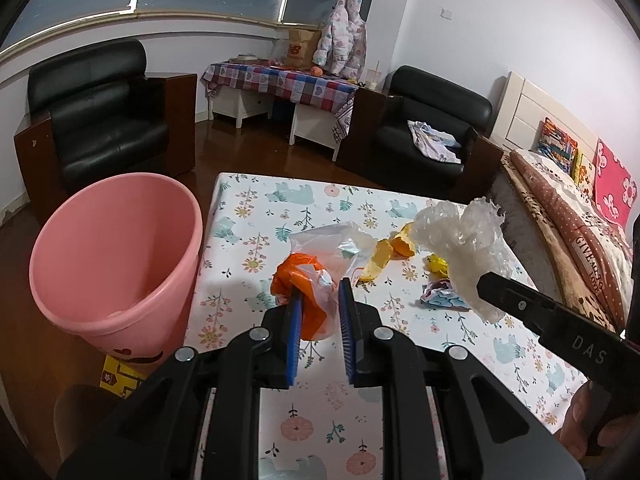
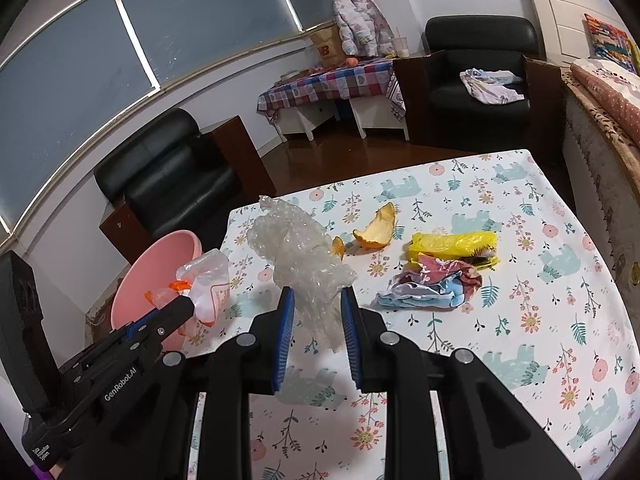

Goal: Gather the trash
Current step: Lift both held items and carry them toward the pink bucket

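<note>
Step in hand — carrying: orange-and-clear bag clamped in left gripper, crumpled clear plastic clamped in right gripper. Next — release over pink bin is called for.

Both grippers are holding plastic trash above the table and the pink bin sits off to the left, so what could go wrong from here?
1. The clear crumpled plastic hangs loosely from the right gripper and could slip out on the way.
2. The pink bin stands off the table's left edge, so the orange-and-clear bag in the left gripper may miss it.
3. The dangling plastic could sweep the orange peel off the table.
</note>
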